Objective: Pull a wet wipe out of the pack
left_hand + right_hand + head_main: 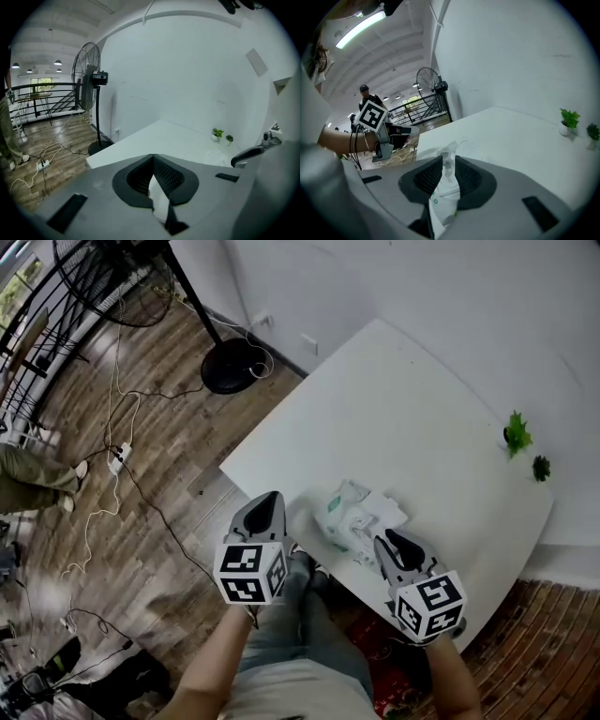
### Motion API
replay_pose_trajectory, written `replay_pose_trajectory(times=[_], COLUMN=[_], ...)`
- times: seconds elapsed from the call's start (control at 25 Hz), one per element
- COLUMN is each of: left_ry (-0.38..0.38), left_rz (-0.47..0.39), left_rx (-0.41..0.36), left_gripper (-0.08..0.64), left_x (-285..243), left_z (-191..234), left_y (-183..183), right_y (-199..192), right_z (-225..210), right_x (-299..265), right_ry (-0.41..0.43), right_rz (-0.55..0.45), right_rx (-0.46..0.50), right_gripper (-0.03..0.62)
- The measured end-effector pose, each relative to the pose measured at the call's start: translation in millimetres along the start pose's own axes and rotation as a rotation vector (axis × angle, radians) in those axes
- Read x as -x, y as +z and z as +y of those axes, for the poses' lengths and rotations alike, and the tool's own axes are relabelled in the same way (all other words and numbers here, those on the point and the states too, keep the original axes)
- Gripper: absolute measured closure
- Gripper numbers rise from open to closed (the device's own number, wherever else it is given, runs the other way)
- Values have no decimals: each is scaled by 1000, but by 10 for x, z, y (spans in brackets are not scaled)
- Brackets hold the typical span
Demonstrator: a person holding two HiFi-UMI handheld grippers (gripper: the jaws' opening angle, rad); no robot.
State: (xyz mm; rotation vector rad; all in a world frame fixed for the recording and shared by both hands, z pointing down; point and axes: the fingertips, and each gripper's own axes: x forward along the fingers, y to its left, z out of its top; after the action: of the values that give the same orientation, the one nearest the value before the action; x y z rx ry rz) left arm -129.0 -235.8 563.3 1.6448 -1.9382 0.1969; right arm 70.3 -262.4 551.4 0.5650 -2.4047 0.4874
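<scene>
The left gripper (153, 157) hangs at the near edge of the counter (412, 418) with its 2 fingers (172, 177) pressed tip to tip on nothing, just beside the wet wipe pack (349, 517), which lies flat near that edge. The right gripper (448, 162) has its fingers (425, 176) clamped on the pack's soft white wrapper (green print shows between them). The pack looks light and floppy, so it probably needs pinning down while 1 damp, limp, easily torn wipe is pinched at the top opening.
</scene>
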Motion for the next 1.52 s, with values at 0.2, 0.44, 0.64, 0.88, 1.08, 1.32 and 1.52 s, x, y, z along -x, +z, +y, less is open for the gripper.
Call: replay_pose_trajectory(times=[0.2, 0.44, 0.64, 0.88, 1.08, 1.32, 1.52], left_ry=[14, 31, 42, 73, 83, 81, 80], left_rz=[3, 17, 16, 19, 22, 22, 25], left_rx=[17, 42, 52, 80, 112, 121, 126], left_gripper=[560, 560, 560, 560, 560, 560, 560], left_x=[29, 59, 86, 139, 158, 149, 135], left_z=[64, 160, 238, 387, 461, 495, 508], left_y=[-60, -161, -166, -223, -266, -246, -236], right_y=[-93, -181, -281, -317, -365, -401, -410], right_z=[64, 133, 156, 153, 142, 188, 197], right_x=[-74, -155, -211, -240, -276, -309, -304], right_ry=[56, 108, 141, 170, 207, 231, 240], right_rz=[61, 132, 205, 249, 285, 314, 315], right_rx=[27, 72, 83, 84, 30, 16, -2], right_gripper=[508, 509, 509, 509, 512, 549, 565])
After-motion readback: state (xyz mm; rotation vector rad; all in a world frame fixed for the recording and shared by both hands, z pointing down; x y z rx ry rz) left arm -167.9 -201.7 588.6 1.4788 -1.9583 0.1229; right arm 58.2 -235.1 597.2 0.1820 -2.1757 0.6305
